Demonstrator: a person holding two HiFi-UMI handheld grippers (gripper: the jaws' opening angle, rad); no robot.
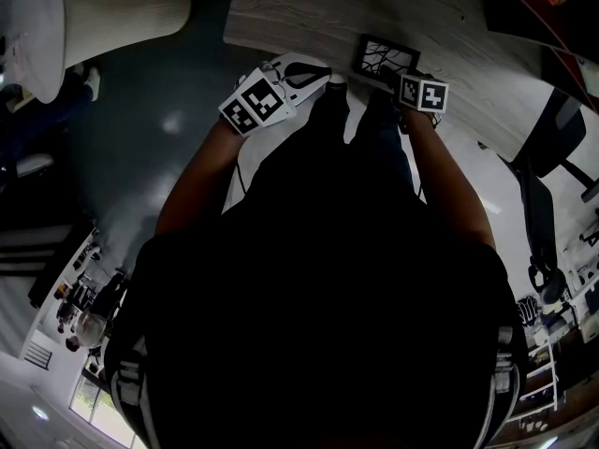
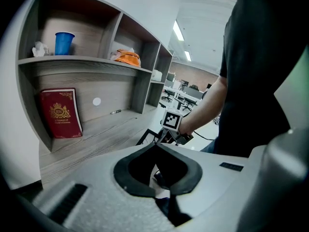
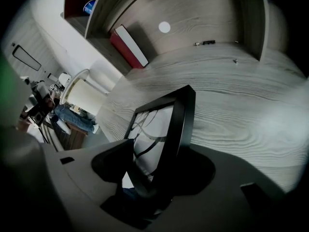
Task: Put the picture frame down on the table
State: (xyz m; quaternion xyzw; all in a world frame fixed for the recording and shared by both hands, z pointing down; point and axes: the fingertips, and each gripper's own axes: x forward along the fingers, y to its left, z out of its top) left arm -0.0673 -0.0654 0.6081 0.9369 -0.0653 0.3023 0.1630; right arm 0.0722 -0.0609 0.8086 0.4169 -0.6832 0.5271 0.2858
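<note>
Jaws of the right gripper (image 3: 161, 164) are closed on the black border of the picture frame (image 3: 182, 114). They pinch one edge, likely so the pane stays clear and the frame can be tipped flat. It juts ahead of the gripper, tilted, over the grey wood desk (image 3: 251, 110); whether its far edge touches the surface I cannot tell. A red book (image 3: 129, 46) leans in the shelf farther ahead. Beside it, the left gripper (image 2: 157, 146) has its tips together on nothing, seemingly kept out of the way.
</note>
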